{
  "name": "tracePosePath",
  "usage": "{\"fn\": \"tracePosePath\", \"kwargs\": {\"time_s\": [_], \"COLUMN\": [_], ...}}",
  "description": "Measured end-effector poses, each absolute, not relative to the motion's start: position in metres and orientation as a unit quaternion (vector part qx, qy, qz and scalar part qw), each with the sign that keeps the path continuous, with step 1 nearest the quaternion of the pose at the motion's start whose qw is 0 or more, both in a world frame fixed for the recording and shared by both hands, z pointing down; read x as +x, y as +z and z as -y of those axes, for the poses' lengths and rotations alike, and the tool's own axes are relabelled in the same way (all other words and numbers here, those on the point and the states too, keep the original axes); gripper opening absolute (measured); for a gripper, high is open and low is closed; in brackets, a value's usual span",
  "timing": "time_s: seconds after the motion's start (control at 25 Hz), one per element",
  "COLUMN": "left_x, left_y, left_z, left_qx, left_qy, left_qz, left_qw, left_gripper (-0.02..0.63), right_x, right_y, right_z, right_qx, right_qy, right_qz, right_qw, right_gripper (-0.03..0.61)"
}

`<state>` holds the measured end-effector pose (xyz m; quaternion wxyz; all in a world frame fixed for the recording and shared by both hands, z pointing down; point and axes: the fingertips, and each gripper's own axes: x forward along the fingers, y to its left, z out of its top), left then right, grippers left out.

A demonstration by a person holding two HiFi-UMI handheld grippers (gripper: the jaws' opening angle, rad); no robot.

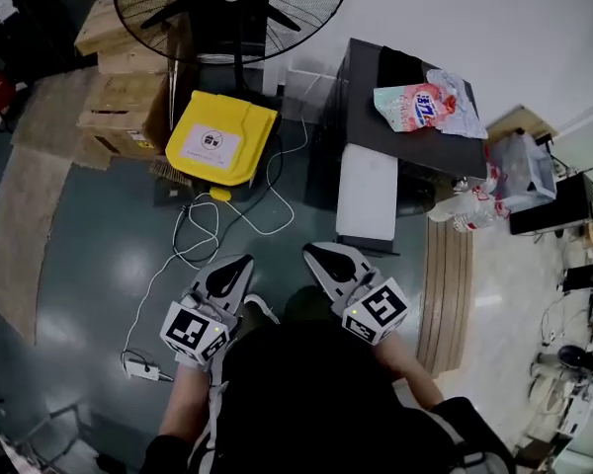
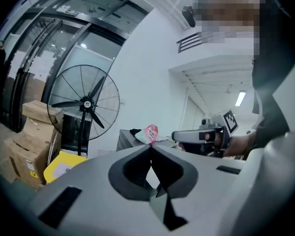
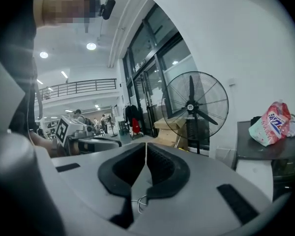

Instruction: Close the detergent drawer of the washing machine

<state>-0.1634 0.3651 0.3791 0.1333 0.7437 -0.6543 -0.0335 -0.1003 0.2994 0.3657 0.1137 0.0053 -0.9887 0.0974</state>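
The washing machine (image 1: 368, 194) stands ahead and to the right, white-fronted, with a dark top that carries a pink and white detergent bag (image 1: 420, 105). I cannot make out its detergent drawer in any view. My left gripper (image 1: 239, 262) and right gripper (image 1: 311, 255) are held side by side close to the body and point forward, well short of the machine. Both are shut with nothing between the jaws. The left gripper view looks past the closed jaws (image 2: 150, 146) at the machine (image 2: 125, 139) and the bag (image 2: 150, 132). The right gripper view has the closed jaws (image 3: 146, 144) at centre and the bag (image 3: 273, 123) at right.
A large black pedestal fan (image 1: 232, 8) stands at the back, with a yellow lidded bin (image 1: 220, 138) in front of it and cardboard boxes (image 1: 128, 97) to the left. A white cable (image 1: 193, 240) runs across the floor to a power strip (image 1: 143, 368). Plastic bags and bottles (image 1: 519, 171) lie right of the machine.
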Motion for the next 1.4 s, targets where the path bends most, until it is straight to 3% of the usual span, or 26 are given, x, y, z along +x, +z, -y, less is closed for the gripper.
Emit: {"fn": "tracePosePath", "kwargs": {"time_s": [0.76, 1.4], "left_x": [-0.069, -0.009], "left_y": [0.443, 0.534], "left_z": [-0.198, -0.139], "left_qx": [0.821, 0.842], "left_qy": [0.067, 0.182], "left_qz": [0.540, 0.447], "left_qw": [0.172, 0.240], "left_gripper": [0.011, 0.012], "right_x": [0.051, 0.154], "right_y": [0.440, 0.548], "right_z": [-0.128, -0.082], "right_qx": [0.188, 0.260], "right_qy": [0.158, 0.196], "right_qz": [0.960, 0.915], "right_qw": [0.134, 0.237], "right_gripper": [0.021, 0.023]}}
